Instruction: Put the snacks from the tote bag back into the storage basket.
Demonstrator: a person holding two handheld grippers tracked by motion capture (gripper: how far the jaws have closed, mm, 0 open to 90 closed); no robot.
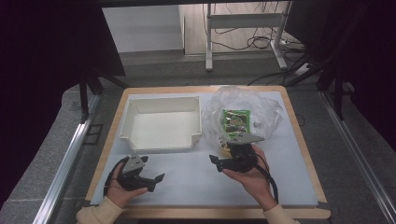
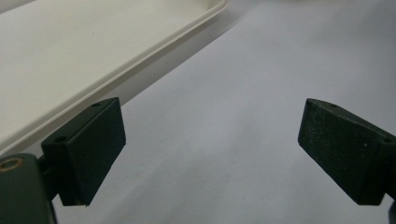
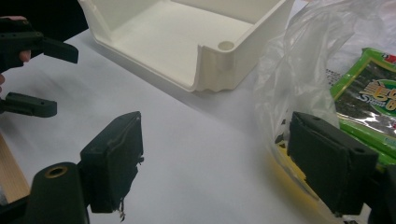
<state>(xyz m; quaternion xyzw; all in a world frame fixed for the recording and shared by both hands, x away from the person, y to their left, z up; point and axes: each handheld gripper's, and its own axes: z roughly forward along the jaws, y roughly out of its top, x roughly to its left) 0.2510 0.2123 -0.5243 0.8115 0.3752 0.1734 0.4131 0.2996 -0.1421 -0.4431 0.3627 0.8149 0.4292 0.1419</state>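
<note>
Both the left gripper [image 1: 140,175] and the right gripper [image 1: 233,161] are being held released, centre-bottom; the plastic bag [image 1: 243,112] is likely being snagged if approached carelessly.

A white plastic bin [image 1: 161,122] sits on the table's white mat [image 1: 196,179]. It is a shallow open-topped tray with 3 full walls and 1 lowered near wall, and its inside is bare. In the right gripper view a round socket marks its near corner.

Just beside the bin, on its right, lies a crumpled clear plastic bag [image 1: 243,114], slumped flat on the mat. Inside the bag rests a green snack packet [image 1: 236,120] with dark printed panels, lying flat. Something yellow shows at the bag's near end, too blurred to identify.
</note>
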